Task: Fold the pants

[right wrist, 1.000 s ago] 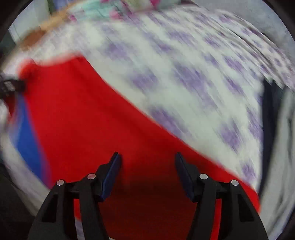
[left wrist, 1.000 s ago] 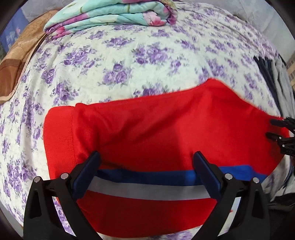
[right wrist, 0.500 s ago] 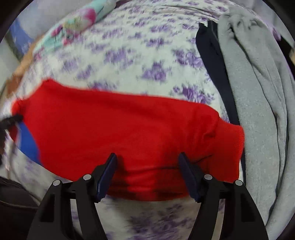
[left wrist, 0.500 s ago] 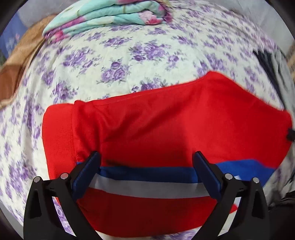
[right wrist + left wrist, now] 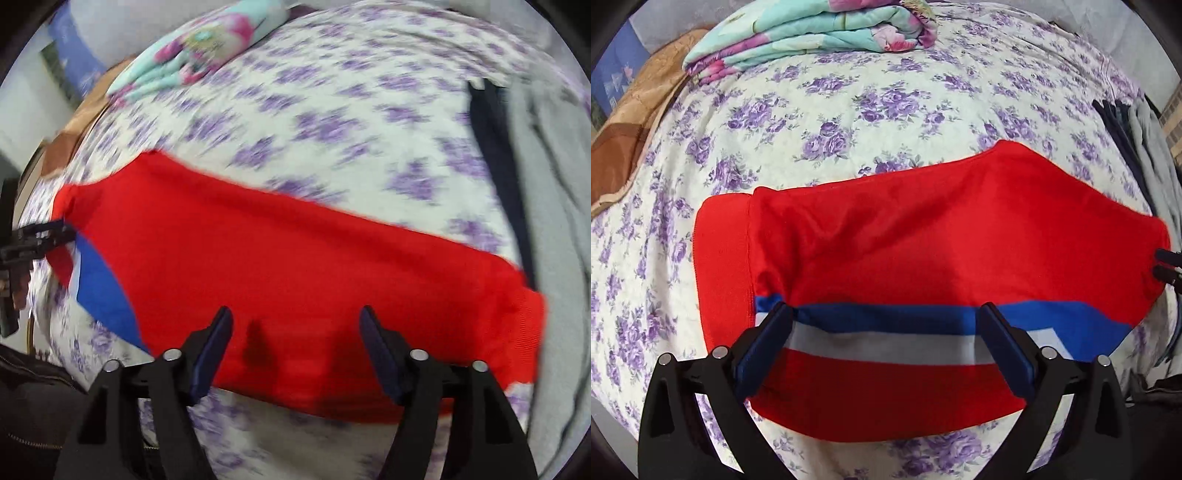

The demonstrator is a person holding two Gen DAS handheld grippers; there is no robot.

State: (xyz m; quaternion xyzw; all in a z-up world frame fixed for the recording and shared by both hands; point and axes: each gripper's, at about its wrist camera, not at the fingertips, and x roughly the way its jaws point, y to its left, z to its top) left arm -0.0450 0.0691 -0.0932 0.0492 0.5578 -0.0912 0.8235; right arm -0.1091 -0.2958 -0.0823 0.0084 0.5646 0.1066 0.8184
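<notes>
The red pants (image 5: pixel 923 240) with a blue and white side stripe (image 5: pixel 886 332) lie folded lengthwise on the floral bed sheet (image 5: pixel 849 110). The ribbed cuff (image 5: pixel 720 266) is at the left in the left wrist view. My left gripper (image 5: pixel 884 314) is open and hovers over the stripe, holding nothing. My right gripper (image 5: pixel 295 317) is open over the near edge of the pants (image 5: pixel 295 266), close to the other ribbed end (image 5: pixel 524 332). The right view is blurred. The right gripper's tips also show at the right edge of the left wrist view (image 5: pixel 1169 262).
A folded floral quilt (image 5: pixel 812 33) lies at the far side of the bed. A brown blanket (image 5: pixel 624 136) is at the far left. Dark and grey garments (image 5: pixel 535 184) lie to the right of the pants. A dark bag (image 5: pixel 33 406) sits off the bed's near edge.
The left gripper has hardly moved. The right gripper has swung its view and come lower over the pants' near edge, still open.
</notes>
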